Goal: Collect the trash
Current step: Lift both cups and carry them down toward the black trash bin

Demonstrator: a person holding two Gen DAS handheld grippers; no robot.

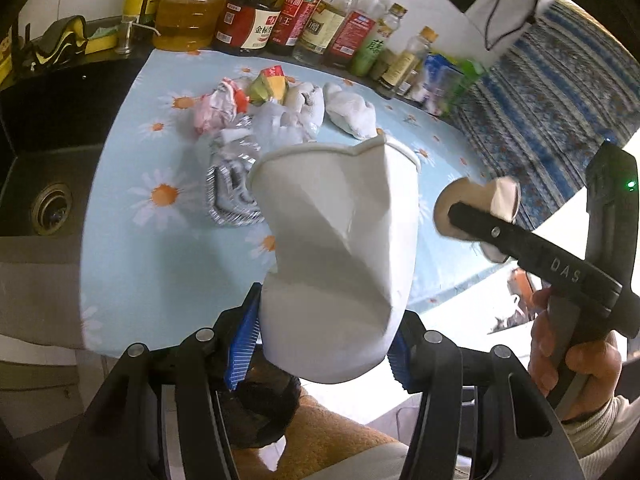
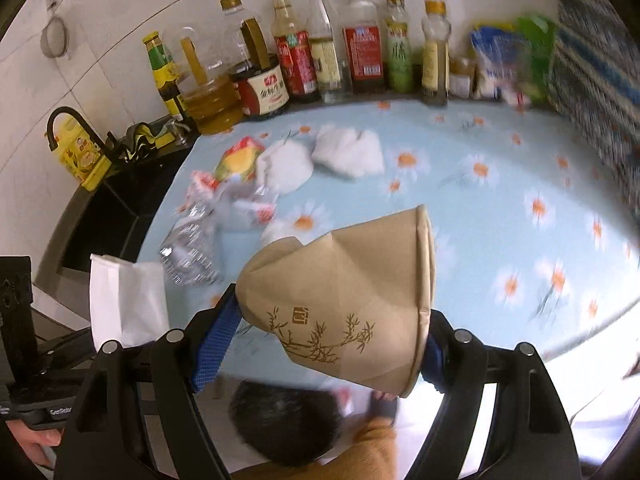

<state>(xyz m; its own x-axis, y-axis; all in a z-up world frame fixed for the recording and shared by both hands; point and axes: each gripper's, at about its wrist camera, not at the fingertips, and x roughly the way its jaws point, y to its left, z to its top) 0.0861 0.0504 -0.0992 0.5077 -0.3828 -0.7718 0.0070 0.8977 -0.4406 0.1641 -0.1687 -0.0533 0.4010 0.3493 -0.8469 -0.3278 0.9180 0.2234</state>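
My left gripper (image 1: 320, 344) is shut on a crushed white paper cup (image 1: 340, 248), its blue pads pressing the cup's base, rim pointing away. My right gripper (image 2: 324, 348) is shut on a crumpled brown paper cup (image 2: 344, 296) with a bamboo print. In the left wrist view the right gripper (image 1: 476, 216) shows at the right with the brown cup (image 1: 460, 200) in it. The white cup (image 2: 124, 300) shows at the left of the right wrist view. Both cups hang above the daisy-print table (image 1: 132, 280). A trash pile (image 1: 256, 120) of wrappers, tissues, a foil tray and a clear bottle lies further back.
A row of oil and sauce bottles (image 2: 304, 60) lines the back wall. A dark sink (image 1: 52, 184) with a drain adjoins the table's left side. A blue patterned cloth (image 1: 560, 92) hangs at the right. A person's dark-haired head (image 2: 284, 420) is below the grippers.
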